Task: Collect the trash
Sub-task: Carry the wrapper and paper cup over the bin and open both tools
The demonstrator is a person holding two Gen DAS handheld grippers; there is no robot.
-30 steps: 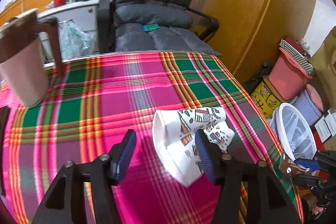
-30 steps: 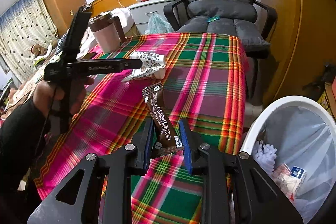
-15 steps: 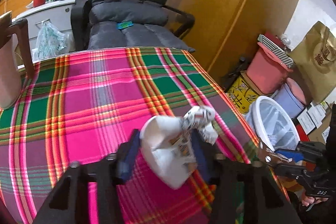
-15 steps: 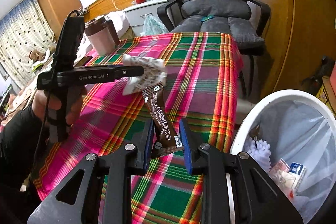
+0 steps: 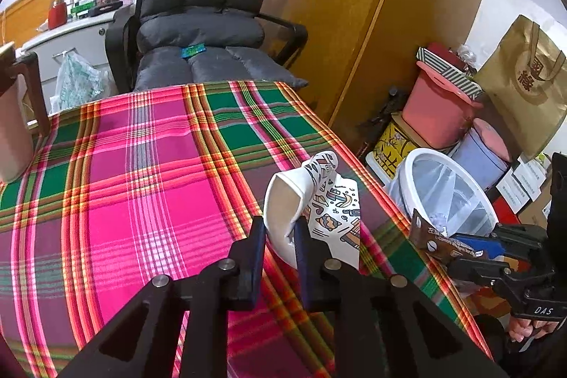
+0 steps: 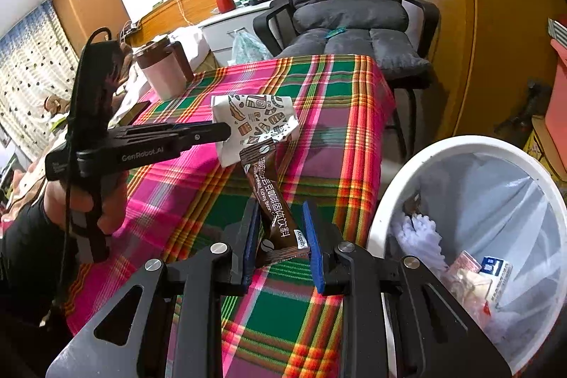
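Both grippers hold trash above the plaid tablecloth point(image 5: 149, 186). Left gripper point(image 5: 278, 236) has its two pads pinched tight on the crushed white paper cup point(image 5: 312, 201), gripping the flattened rim; the cup's printed side faces right in the left wrist view and it hangs clear of the cloth, near the table's right edge. From the right wrist view the same cup point(image 6: 255, 126) sticks out past the left gripper's tip point(image 6: 223, 131), over the middle of the table. Right gripper point(image 6: 280, 236) is clamped on the lower end of a brown snack wrapper point(image 6: 273, 201), which stands up and leans away between the blue pads, its torn top just in front of the cup.

Largest behind the table is the grey padded armchair point(image 5: 202, 23), pushed against the far edge, with a small teal packet lying on its seat. A tall wooden wardrobe point(image 5: 354, 6) fills the right background. Just beside the table on the right stands the white waste bin point(image 6: 418, 172), lined with a pale bag and already holding tissue and small packets. Beyond it are a pink tub point(image 5: 436, 116) and a brown paper bag point(image 5: 528, 87). A pink tumbler with a brown handle point(image 6: 164, 73) sits at the far left corner of the table. The person's left hand point(image 6: 71, 201) grips the left gripper's handle, a dark sleeve below it
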